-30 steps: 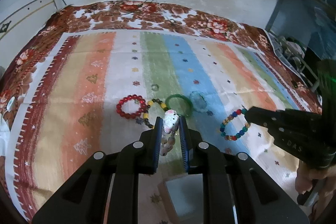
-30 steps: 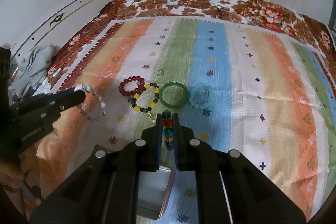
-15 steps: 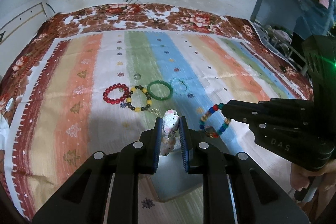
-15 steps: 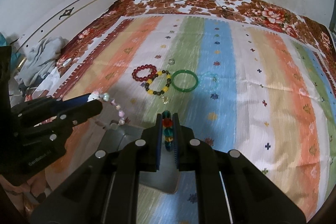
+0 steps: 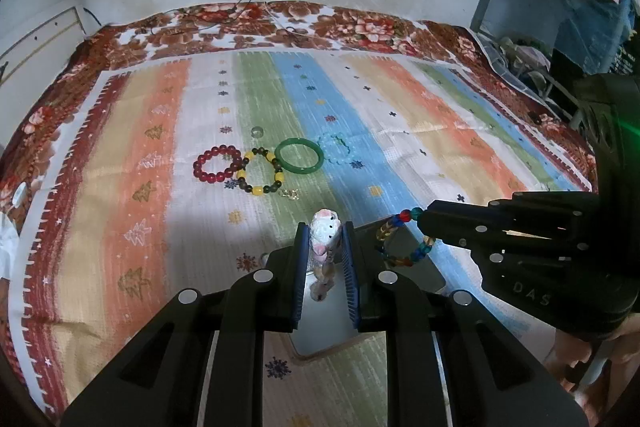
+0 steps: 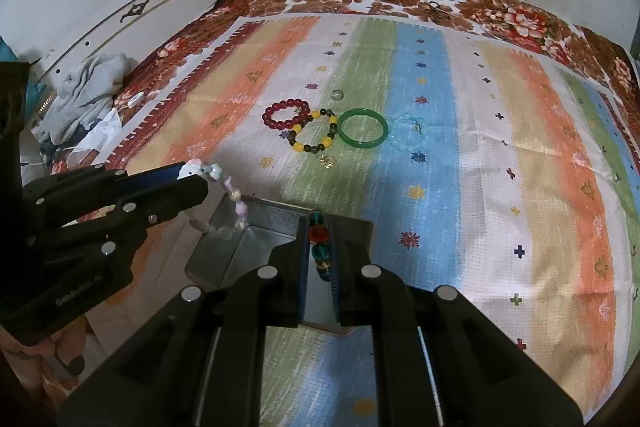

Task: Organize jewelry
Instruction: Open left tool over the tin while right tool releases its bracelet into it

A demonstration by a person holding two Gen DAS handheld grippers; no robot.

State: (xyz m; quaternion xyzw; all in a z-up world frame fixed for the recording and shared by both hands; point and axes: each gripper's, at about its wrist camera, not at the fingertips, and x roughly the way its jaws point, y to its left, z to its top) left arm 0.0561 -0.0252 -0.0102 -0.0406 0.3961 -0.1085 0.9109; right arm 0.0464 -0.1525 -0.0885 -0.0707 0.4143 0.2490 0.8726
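Observation:
My left gripper [image 5: 325, 227] is shut on a pale pink-and-white bead bracelet [image 5: 325, 231] that hangs over a grey metal tray [image 5: 328, 327]. My right gripper [image 6: 319, 227] is shut on a multicoloured bead bracelet [image 6: 320, 247], also above the tray [image 6: 256, 227]. In the right wrist view the left gripper [image 6: 192, 179] comes in from the left with the pale bracelet [image 6: 234, 205] dangling. In the left wrist view the right gripper [image 5: 424, 219] comes in from the right with the multicoloured bracelet [image 5: 400, 243].
On the striped cloth [image 5: 120, 187] lie a red bead bracelet [image 5: 216, 163], a yellow-and-dark bead bracelet [image 5: 262, 177], a green bangle [image 5: 299, 155], a pale blue bracelet [image 5: 338, 149], a small gold charm [image 5: 291, 193] and a clear bead [image 5: 257, 131]. Clothes [image 6: 84, 83] lie at the left.
Both grippers have drawn back toward me with their bracelets and now hang over the metal tray. The bracelets on the cloth have not moved.

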